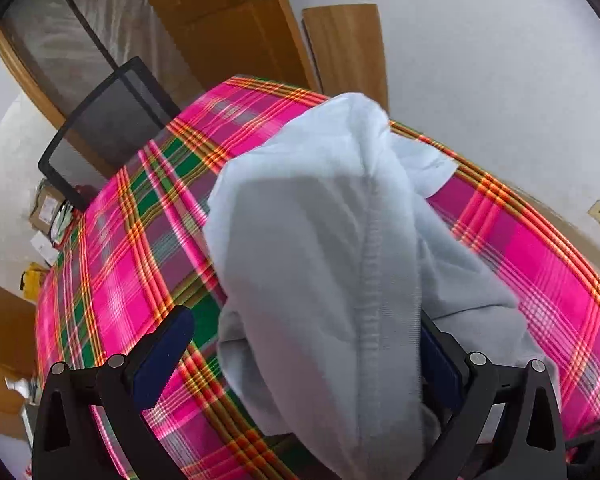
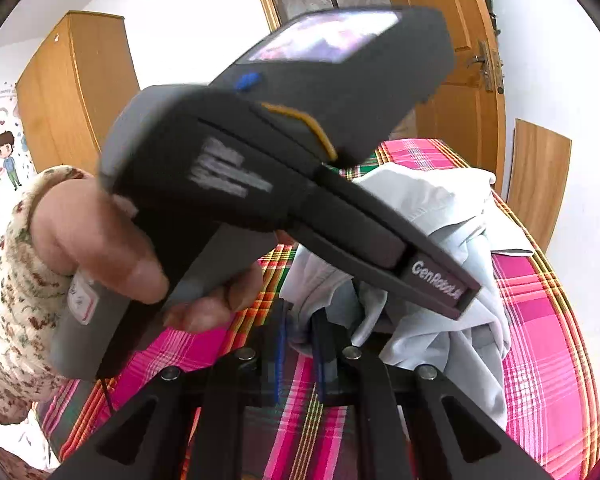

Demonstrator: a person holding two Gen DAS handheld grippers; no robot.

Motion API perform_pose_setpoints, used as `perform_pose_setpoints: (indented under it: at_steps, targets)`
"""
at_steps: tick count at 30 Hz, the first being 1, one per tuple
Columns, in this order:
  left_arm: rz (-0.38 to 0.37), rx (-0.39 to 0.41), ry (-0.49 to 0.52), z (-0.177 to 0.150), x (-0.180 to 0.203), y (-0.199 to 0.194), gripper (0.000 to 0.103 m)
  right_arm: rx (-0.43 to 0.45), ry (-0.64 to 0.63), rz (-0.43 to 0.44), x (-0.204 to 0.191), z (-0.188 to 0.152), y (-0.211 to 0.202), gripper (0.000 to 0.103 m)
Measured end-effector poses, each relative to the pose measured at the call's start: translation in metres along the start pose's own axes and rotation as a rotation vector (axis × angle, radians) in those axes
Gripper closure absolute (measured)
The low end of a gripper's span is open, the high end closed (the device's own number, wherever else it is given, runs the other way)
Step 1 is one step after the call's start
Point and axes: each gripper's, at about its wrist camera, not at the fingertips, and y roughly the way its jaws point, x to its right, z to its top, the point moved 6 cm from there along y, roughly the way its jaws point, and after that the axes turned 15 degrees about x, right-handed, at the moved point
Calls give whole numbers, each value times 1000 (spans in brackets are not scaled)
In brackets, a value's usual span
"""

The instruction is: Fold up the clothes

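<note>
1. Pale blue garment (image 1: pixel 320 240) is bunched up and lifted, hanging over the plaid tablecloth (image 1: pixel 140 240), not flat and not folded.
2. Left gripper (image 1: pixel 304 340): jaws look spread wide, and cloth is draped between and over them. One finger is buried, so I can't tell if it's actually pinching anything.
3. Right gripper (image 2: pixel 300 344): fingers nearly together with a fold of the garment (image 2: pixel 440 220) caught between them, just above the tablecloth (image 2: pixel 540 300).
4. The left hand (image 2: pixel 112 240) and its tool sit right in front of the right camera.
5. Risk, I reckon: the draped side slides off and the whole bundle slumps onto the tablecloth crooked.
</note>
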Motion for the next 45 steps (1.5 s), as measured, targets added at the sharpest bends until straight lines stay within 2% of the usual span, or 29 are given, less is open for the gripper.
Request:
perform_pose_setpoints:
  at_steps: [2, 4, 8, 13, 25, 28, 29, 30, 34, 37, 38, 39, 41, 45]
  targets:
    - [-28, -11, -63, -2, -7, 2, 2, 1, -8, -5, -3, 0, -3, 90]
    - [-17, -5, -103, -3, -16, 0, 2, 1, -16, -9, -6, -1, -5, 90]
    - [-49, 41, -161, 1, -18, -9, 5, -3, -24, -8, -15, 0, -8, 90]
    - [-21, 74, -113, 5, -19, -11, 5, -8, -4, -9, -21, 0, -12, 90]
    - [-49, 90, 1, 29, 6, 6, 6, -20, 6, -10, -39, -4, -32, 90]
    - [-57, 94, 28, 36, 12, 10, 20, -31, 5, -6, -45, -5, -36, 90]
    - [-61, 93, 37, 38, 15, 11, 33, -33, 6, -7, -47, -6, -38, 90]
    - [-73, 78, 46, 39, 17, 16, 39, -34, 7, -9, -48, -6, -40, 90]
    - [-69, 56, 48, 40, 24, 23, 46, -36, 16, -14, -55, -8, -49, 90]
    - [-80, 60, 40, 41, 25, 22, 61, -41, 19, -17, -58, -9, -54, 90]
    - [-81, 64, 30, 42, 22, 22, 76, -43, 19, -19, -60, -9, -55, 90]
    - [-87, 66, 11, 44, 20, 21, 82, -45, 19, -21, -61, -9, -57, 90]
    - [-108, 61, -33, 45, 15, 20, 86, -44, 20, -21, -64, -10, -61, 90]
    - [-128, 73, -89, 45, 8, 14, 86, -34, 13, -31, -74, -10, -73, 90]
